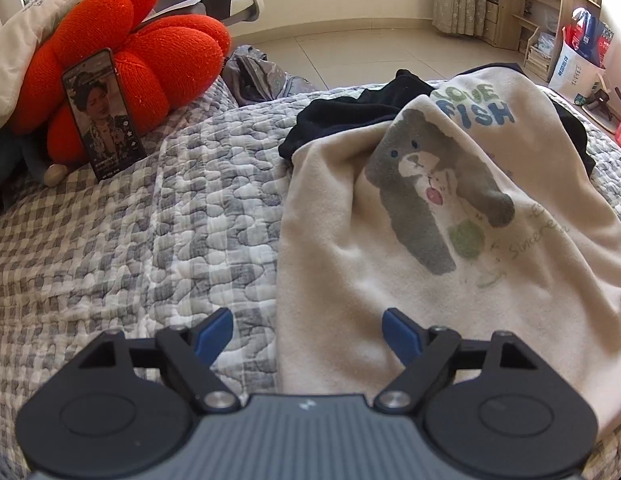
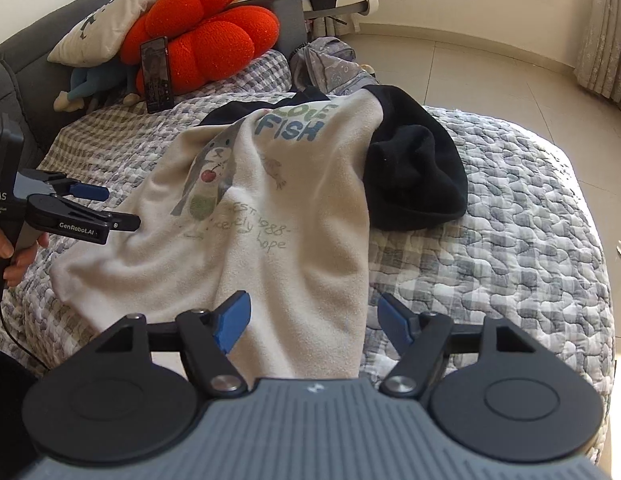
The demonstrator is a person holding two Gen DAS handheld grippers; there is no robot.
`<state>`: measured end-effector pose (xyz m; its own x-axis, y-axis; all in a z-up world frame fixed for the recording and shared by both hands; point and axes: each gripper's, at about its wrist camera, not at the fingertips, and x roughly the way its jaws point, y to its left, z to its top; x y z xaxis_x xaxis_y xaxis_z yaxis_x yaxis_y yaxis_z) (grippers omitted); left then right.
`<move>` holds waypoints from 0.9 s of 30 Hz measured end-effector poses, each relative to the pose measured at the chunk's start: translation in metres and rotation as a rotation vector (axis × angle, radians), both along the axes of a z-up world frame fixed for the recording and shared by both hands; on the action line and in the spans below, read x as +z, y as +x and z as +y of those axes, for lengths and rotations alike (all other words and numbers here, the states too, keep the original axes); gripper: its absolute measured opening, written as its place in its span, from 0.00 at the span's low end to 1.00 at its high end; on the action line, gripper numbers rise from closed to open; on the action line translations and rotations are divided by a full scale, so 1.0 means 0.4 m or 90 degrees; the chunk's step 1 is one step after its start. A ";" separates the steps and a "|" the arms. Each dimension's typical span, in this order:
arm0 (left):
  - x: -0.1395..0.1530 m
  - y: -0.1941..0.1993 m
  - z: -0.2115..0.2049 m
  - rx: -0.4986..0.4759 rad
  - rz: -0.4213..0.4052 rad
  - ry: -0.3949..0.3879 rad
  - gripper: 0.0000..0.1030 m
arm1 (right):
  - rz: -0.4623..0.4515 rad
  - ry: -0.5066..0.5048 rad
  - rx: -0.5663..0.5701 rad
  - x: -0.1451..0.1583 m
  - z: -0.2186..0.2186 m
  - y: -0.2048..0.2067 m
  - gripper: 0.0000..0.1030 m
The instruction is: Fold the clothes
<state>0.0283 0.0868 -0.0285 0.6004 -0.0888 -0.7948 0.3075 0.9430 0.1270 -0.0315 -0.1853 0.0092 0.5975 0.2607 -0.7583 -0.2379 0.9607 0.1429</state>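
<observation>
A cream sweatshirt [image 1: 350,240] with black sleeves and a bear print lies rumpled on the quilted bed; it also shows in the right wrist view [image 2: 270,208]. One black sleeve [image 2: 414,172] is bunched at its right side. My left gripper [image 1: 308,334] is open above the shirt's near left hem edge, holding nothing. It also shows in the right wrist view [image 2: 106,210], at the shirt's left side. My right gripper [image 2: 314,322] is open over the shirt's near right hem edge, empty.
The grey checked quilt [image 1: 130,240] covers the bed. A red flower cushion [image 1: 130,60] with a phone [image 1: 104,114] leaning on it sits at the head, beside a grey pillow [image 2: 110,20]. A backpack [image 2: 330,68] and tiled floor [image 2: 510,80] lie beyond the bed.
</observation>
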 end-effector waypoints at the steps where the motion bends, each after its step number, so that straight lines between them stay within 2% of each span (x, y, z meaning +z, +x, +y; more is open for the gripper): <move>1: -0.002 0.012 -0.005 0.000 -0.007 0.004 0.80 | -0.003 0.003 -0.012 -0.002 -0.006 0.009 0.71; 7: -0.015 0.081 -0.005 0.028 -0.045 -0.028 0.80 | -0.016 0.027 -0.098 -0.017 -0.049 0.078 0.71; 13: -0.033 0.138 -0.006 0.069 -0.074 -0.065 0.79 | -0.044 0.077 -0.222 -0.032 -0.119 0.130 0.71; 17: -0.037 0.169 -0.007 0.098 -0.087 -0.102 0.75 | -0.048 0.110 -0.316 -0.062 -0.169 0.163 0.71; 20: -0.042 0.189 -0.006 0.104 -0.091 -0.140 0.70 | -0.041 0.133 -0.359 -0.087 -0.189 0.183 0.66; 23: -0.045 0.208 -0.011 0.108 -0.092 -0.157 0.63 | -0.036 0.151 -0.369 -0.105 -0.185 0.209 0.54; 25: -0.045 0.220 -0.014 0.109 -0.092 -0.169 0.54 | -0.041 0.142 -0.372 -0.112 -0.172 0.224 0.39; 26: -0.043 0.225 -0.015 0.104 -0.091 -0.178 0.43 | -0.048 0.131 -0.368 -0.112 -0.165 0.231 0.33; 27: -0.039 0.230 -0.017 0.096 -0.090 -0.189 0.32 | -0.054 0.125 -0.365 -0.112 -0.159 0.237 0.17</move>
<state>0.1205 0.0800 -0.0442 0.7266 -0.2055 -0.6556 0.1613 0.9786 -0.1280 0.0635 -0.2489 -0.0357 0.7406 0.0096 -0.6718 0.2907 0.8969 0.3333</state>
